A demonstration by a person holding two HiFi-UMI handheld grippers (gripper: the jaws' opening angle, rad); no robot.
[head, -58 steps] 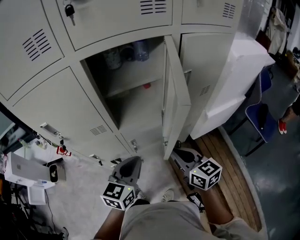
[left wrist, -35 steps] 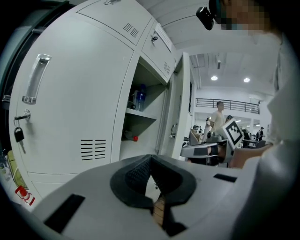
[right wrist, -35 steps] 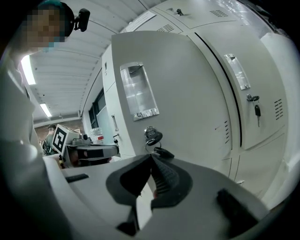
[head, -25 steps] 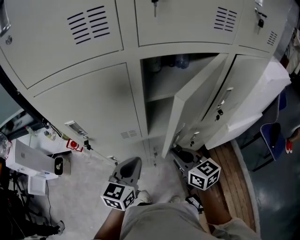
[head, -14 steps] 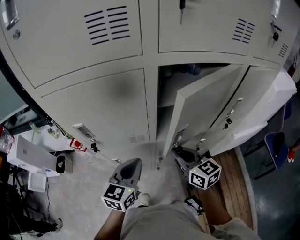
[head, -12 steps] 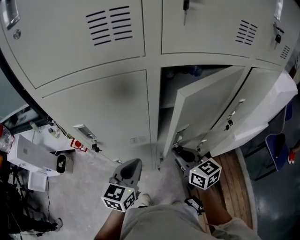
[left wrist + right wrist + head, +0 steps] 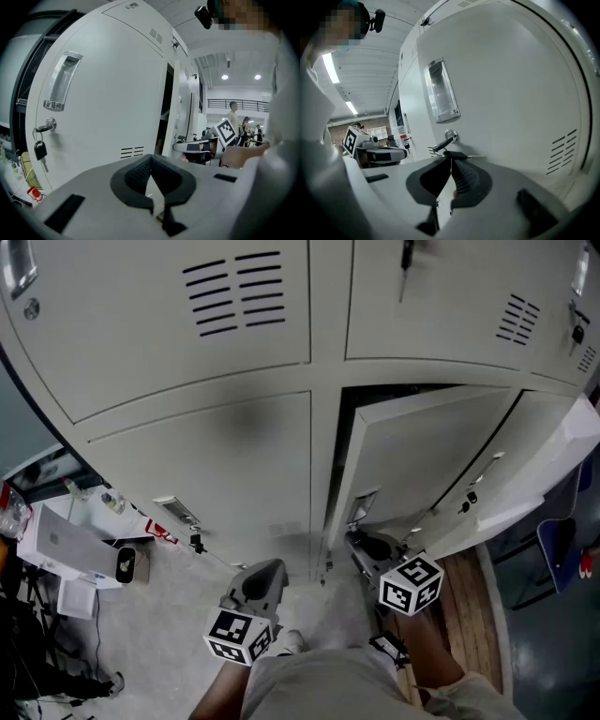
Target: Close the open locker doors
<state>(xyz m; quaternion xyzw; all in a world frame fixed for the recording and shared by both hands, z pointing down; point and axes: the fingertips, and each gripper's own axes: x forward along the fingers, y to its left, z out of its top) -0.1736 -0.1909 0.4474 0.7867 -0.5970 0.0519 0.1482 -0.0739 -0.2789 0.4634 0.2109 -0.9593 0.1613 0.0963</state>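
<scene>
**Fig.** Door (image 7: 422, 451), mid column, lower row, ajar; hinge at rt. We judge it light, stiff sheet steel that swings freely, so no grasp is needed: push flat near the key (image 7: 440, 146). Right gripper (image 7: 362, 542) is just by the door, jaws closed tip to tip, empty. Left gripper (image 7: 265, 570) likewise, well apart.

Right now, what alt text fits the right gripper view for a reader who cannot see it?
The right gripper, its fingers shut on nothing, points at a pale locker door close ahead. The door carries a metal handle, a lock with a key in it, and vent slots.
</scene>
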